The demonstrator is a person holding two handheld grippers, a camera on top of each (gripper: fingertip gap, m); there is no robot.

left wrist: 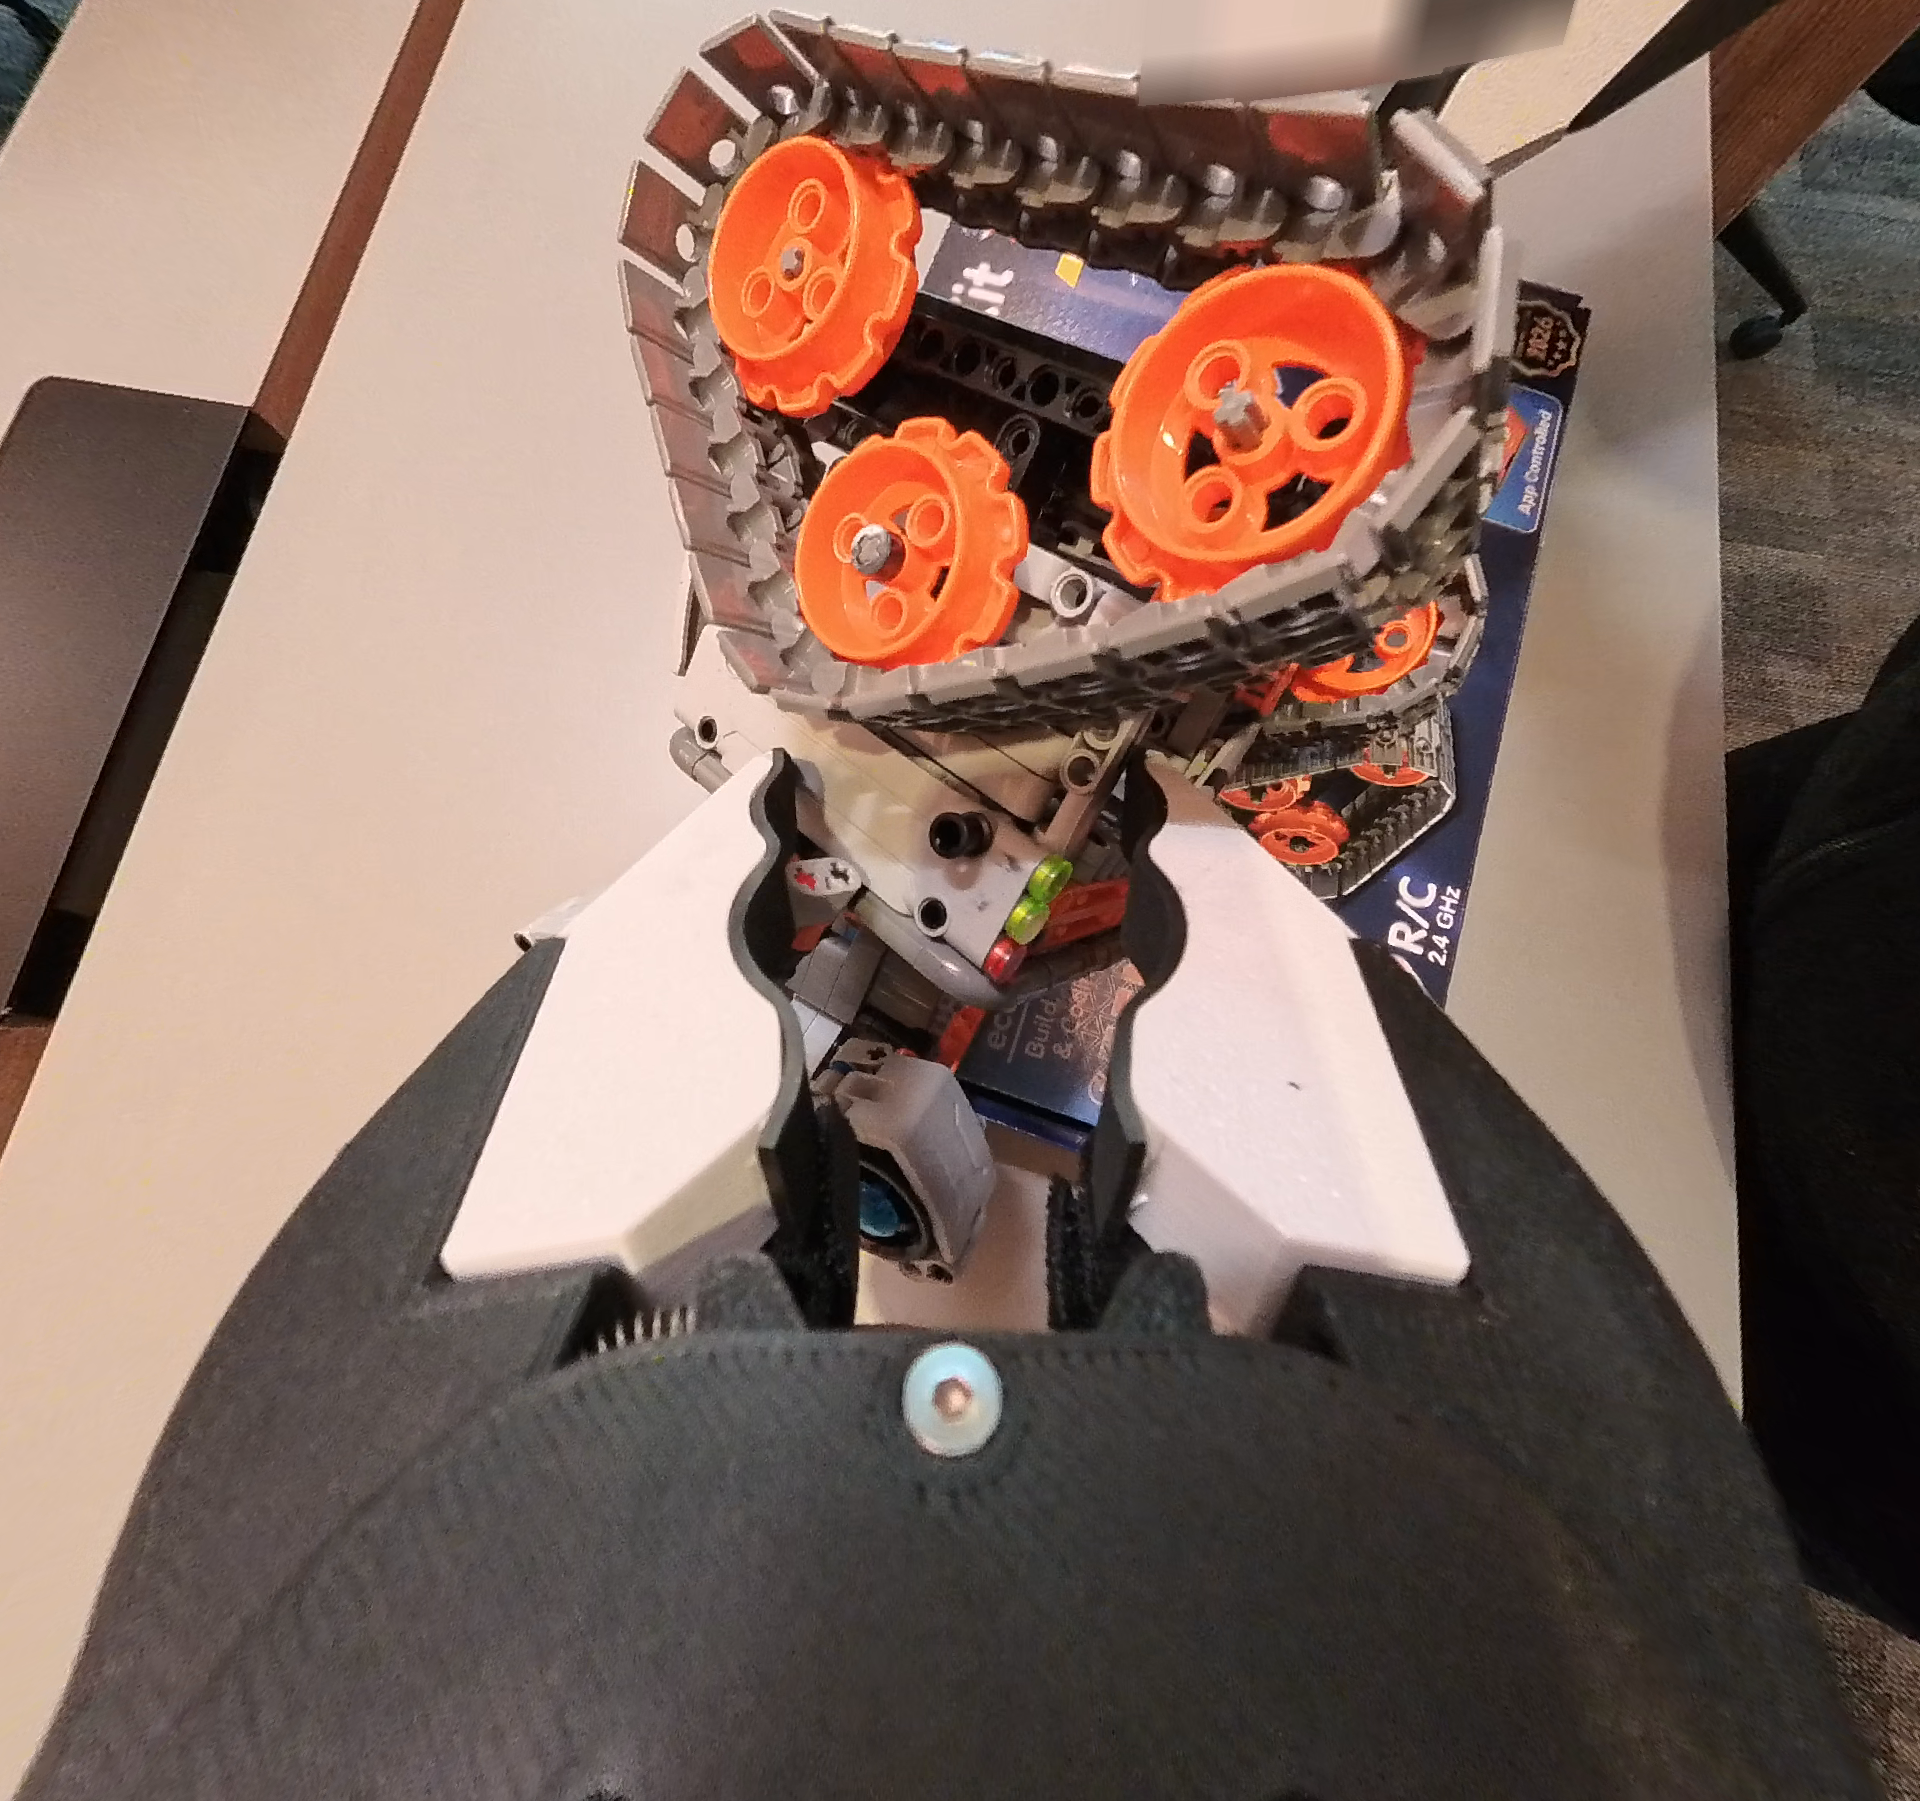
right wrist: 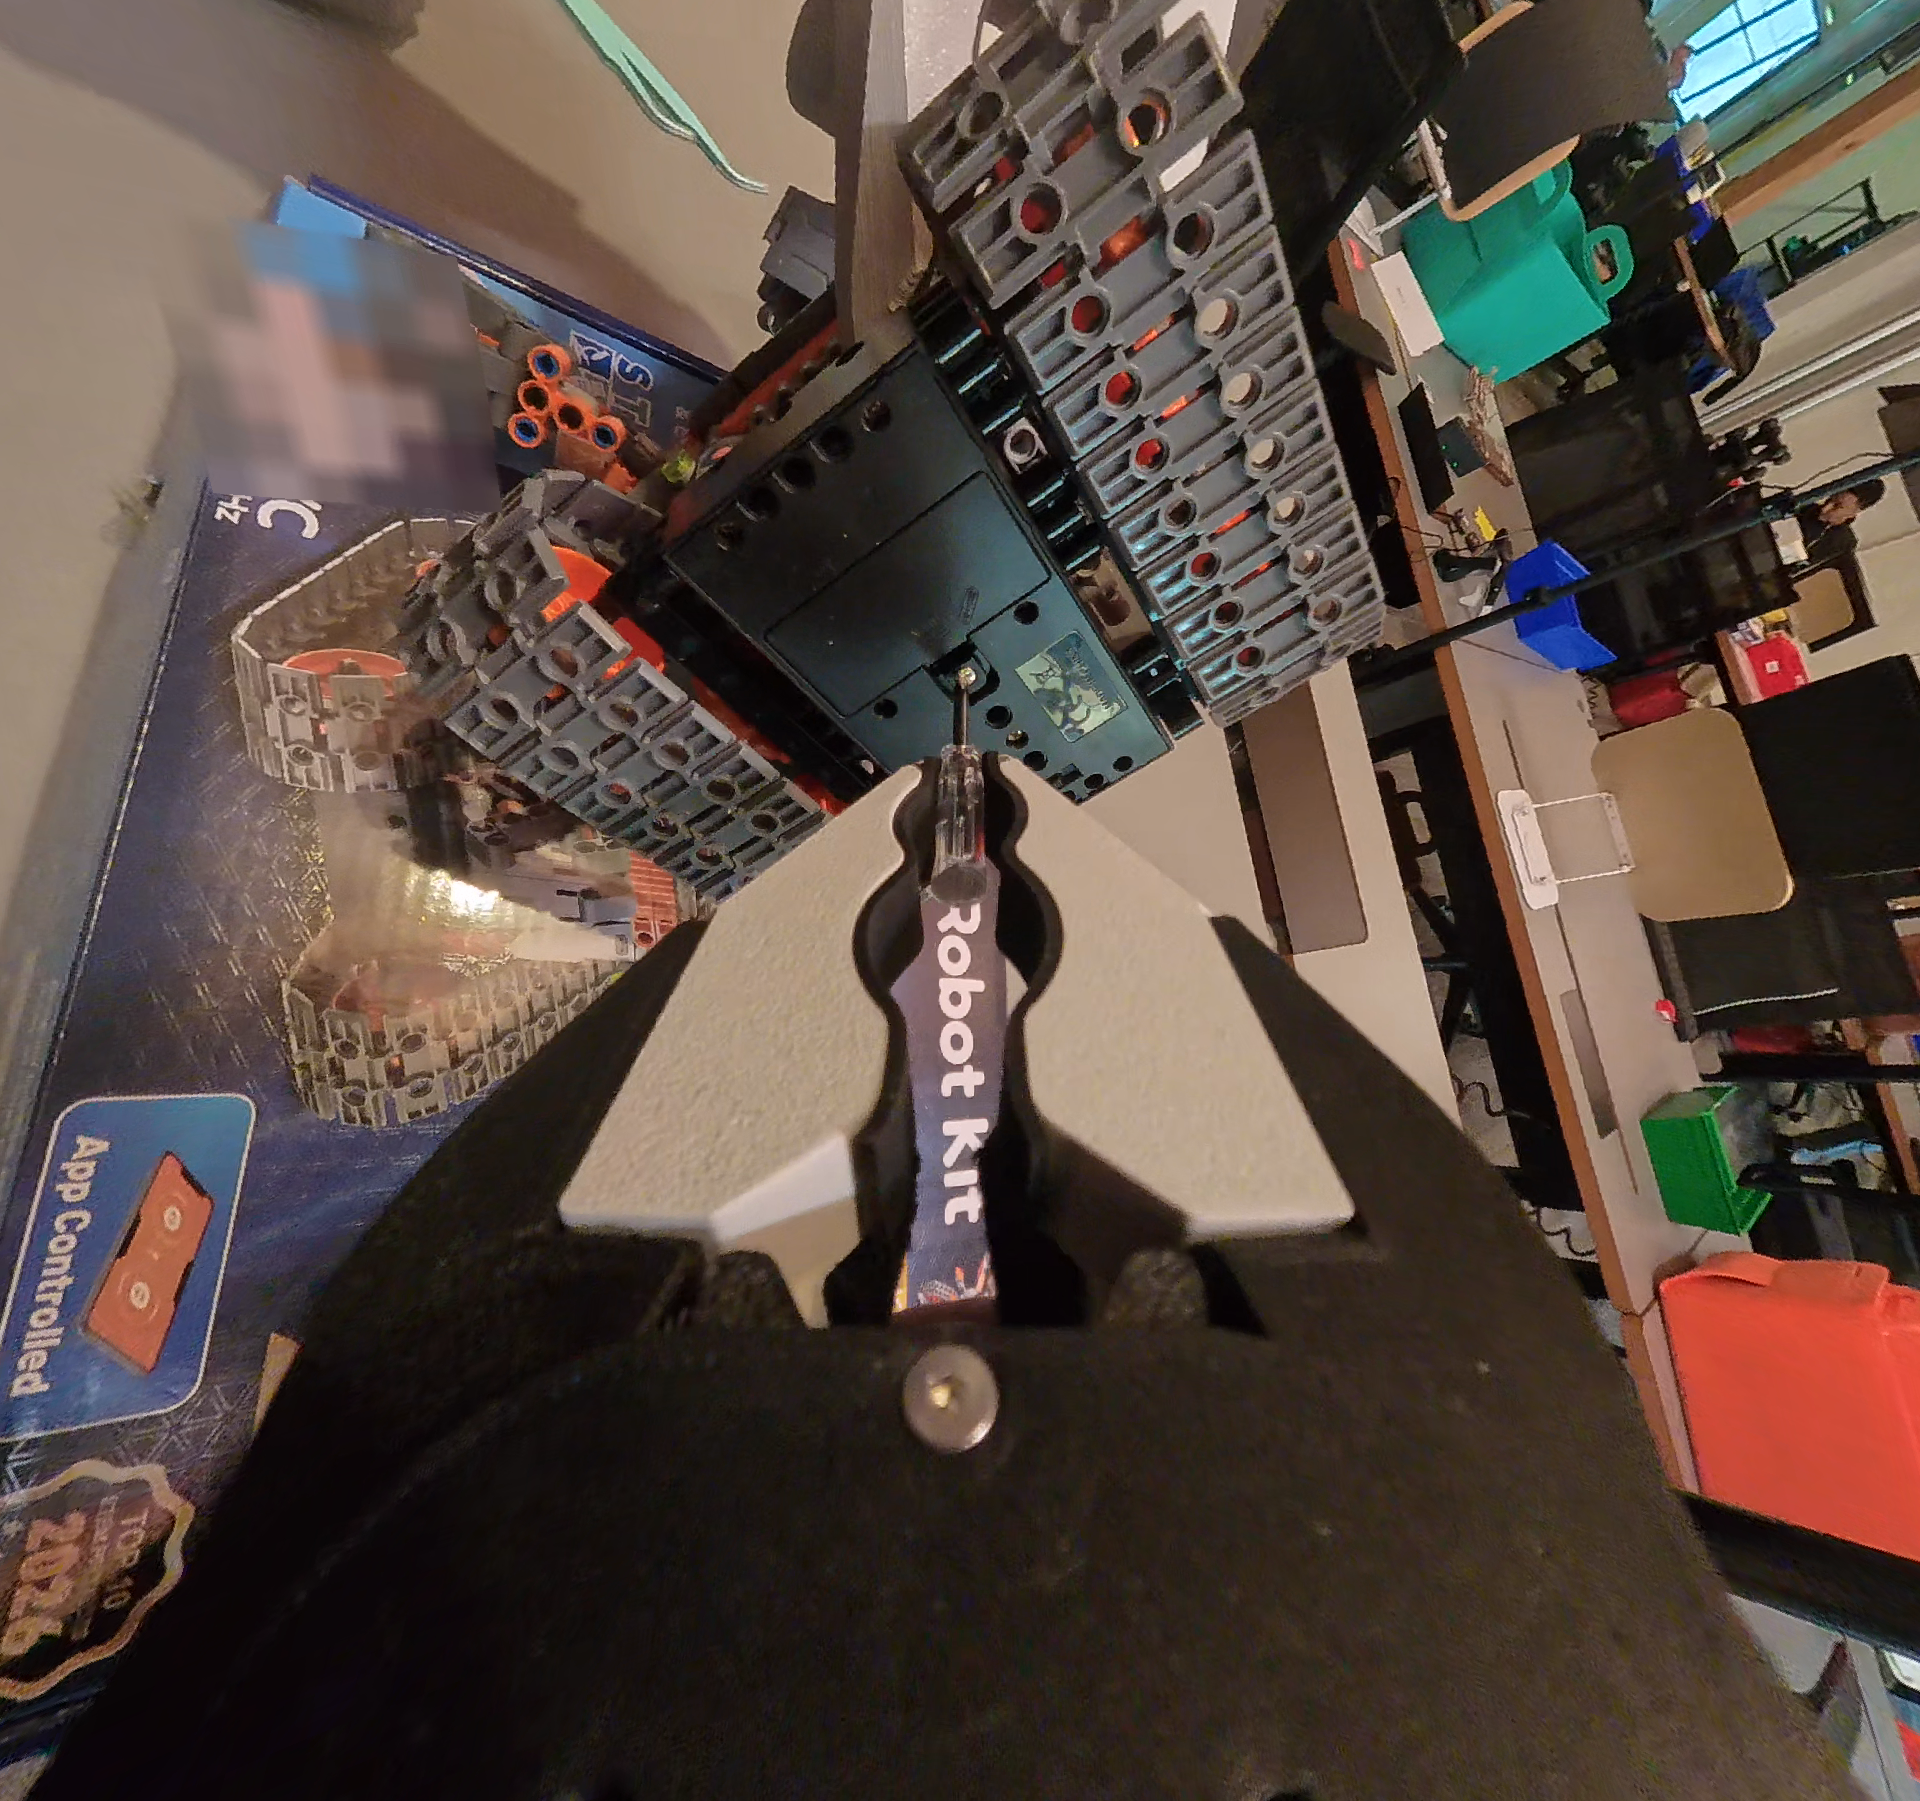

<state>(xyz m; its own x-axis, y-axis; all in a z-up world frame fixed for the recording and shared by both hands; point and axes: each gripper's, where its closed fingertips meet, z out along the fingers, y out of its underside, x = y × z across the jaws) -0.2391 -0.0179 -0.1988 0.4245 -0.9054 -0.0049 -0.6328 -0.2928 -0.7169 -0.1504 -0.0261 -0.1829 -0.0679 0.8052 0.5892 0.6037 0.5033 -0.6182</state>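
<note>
Left tongs clamp the tracked toy vehicle upended, exposing its underside to the screwdriver pinched in right tongs.

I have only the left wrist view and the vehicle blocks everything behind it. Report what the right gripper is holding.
Observer: The right gripper is shut on a small clear-handled screwdriver.
Operator: Tell me where its tip is.
Observer: On a screw at the edge of the black battery cover, on the underside of the tracked vehicle.
Operator: Name anything else on that side.
Observer: Teal tweezers lie on the table beyond the vehicle.
</note>
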